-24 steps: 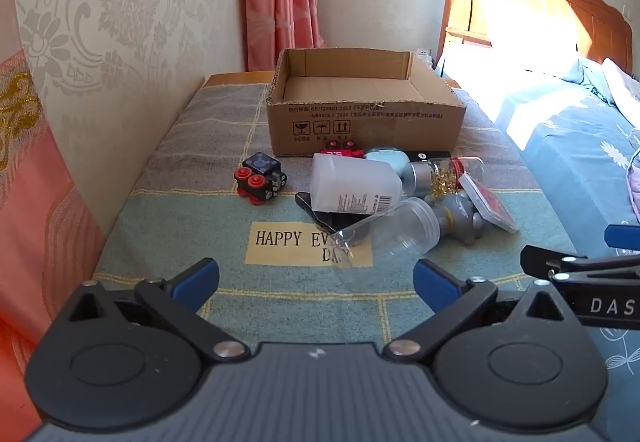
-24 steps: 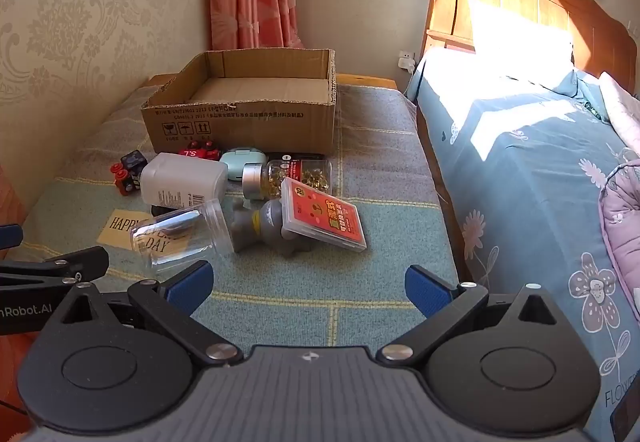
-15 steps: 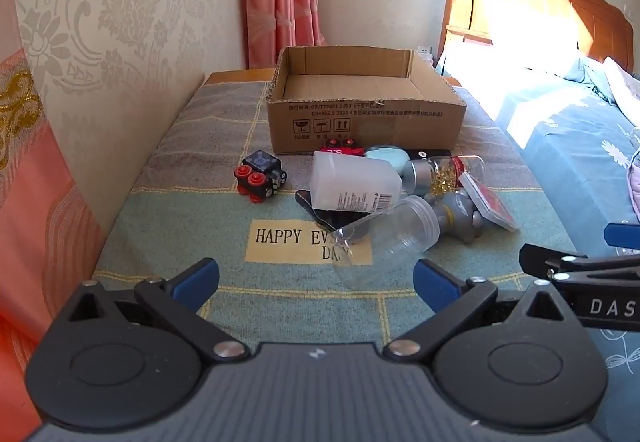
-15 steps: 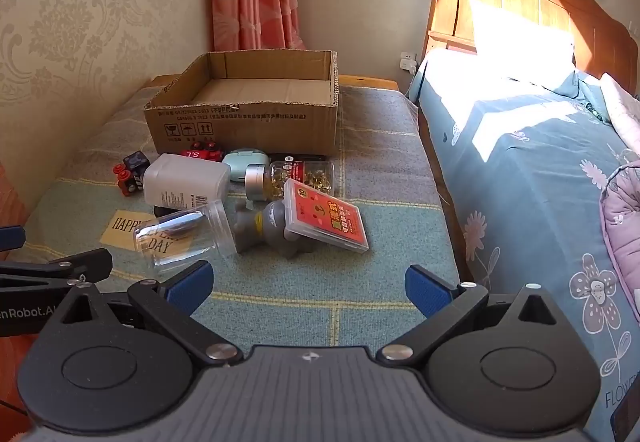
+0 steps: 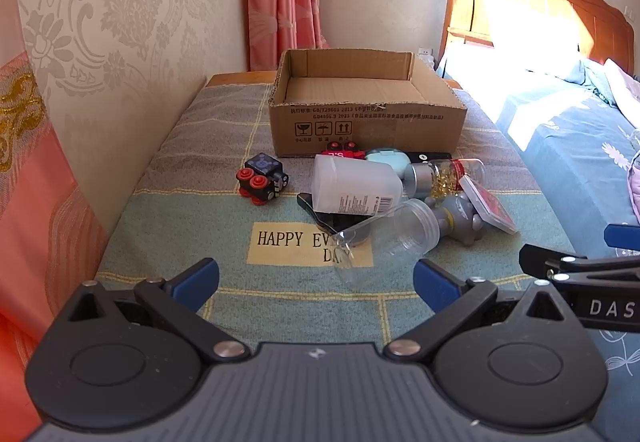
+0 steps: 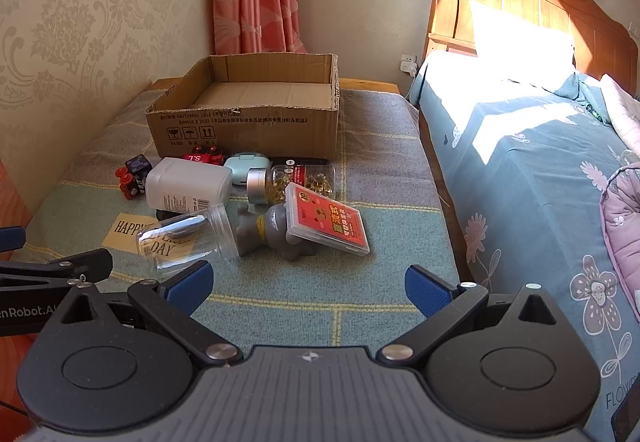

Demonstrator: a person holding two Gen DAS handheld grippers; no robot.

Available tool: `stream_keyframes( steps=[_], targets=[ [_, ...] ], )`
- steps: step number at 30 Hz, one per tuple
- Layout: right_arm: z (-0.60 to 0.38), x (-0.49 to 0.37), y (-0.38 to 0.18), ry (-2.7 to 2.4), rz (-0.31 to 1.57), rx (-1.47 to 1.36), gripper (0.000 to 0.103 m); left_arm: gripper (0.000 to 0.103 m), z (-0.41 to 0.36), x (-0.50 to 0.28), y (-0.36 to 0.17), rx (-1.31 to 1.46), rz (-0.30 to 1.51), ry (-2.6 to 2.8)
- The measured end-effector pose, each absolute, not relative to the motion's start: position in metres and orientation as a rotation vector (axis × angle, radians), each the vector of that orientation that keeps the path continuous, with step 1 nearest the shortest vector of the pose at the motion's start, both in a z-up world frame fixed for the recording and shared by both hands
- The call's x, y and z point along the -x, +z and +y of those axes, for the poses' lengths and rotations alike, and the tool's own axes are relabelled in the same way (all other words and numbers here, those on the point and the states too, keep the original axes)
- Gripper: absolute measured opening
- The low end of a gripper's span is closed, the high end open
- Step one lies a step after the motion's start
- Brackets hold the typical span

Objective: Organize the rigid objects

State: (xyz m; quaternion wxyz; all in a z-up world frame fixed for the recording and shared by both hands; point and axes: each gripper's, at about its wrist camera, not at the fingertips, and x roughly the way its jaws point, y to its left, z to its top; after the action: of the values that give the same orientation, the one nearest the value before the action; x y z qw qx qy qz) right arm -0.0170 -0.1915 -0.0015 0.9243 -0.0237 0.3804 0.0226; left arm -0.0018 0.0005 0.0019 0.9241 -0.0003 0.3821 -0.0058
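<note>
Your left tongs (image 5: 316,282) hang spread wide and empty above the near edge of a cloth-covered tabletop (image 5: 168,209) that stands between a wall and a bed (image 6: 540,169); your right tongs (image 6: 308,282) hang beside them, equally spread and empty. From left to right, well ahead of both tongs, lie a small black toy with red wheels (image 5: 262,177), a white bottle (image 5: 356,187) on its side, a clear jar (image 5: 384,238) tipped over nearest your left tongs, a grey figurine (image 6: 276,232), and a red card case (image 6: 326,219) leaning on it. Behind them, toward the far edge, an open cardboard box (image 5: 366,121) stands empty, probably the place meant to receive them. Nothing is touched yet.
</note>
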Motion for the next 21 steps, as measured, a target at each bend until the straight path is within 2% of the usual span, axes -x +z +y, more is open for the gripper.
stream_keyframes(
  steps=[21],
  targets=[
    [-0.1914,0.0161,0.0005,0.045,0.780,0.049,0.103,0.102,0.0010,0.0018,0.0042,0.000,0.784,-0.012]
  ],
)
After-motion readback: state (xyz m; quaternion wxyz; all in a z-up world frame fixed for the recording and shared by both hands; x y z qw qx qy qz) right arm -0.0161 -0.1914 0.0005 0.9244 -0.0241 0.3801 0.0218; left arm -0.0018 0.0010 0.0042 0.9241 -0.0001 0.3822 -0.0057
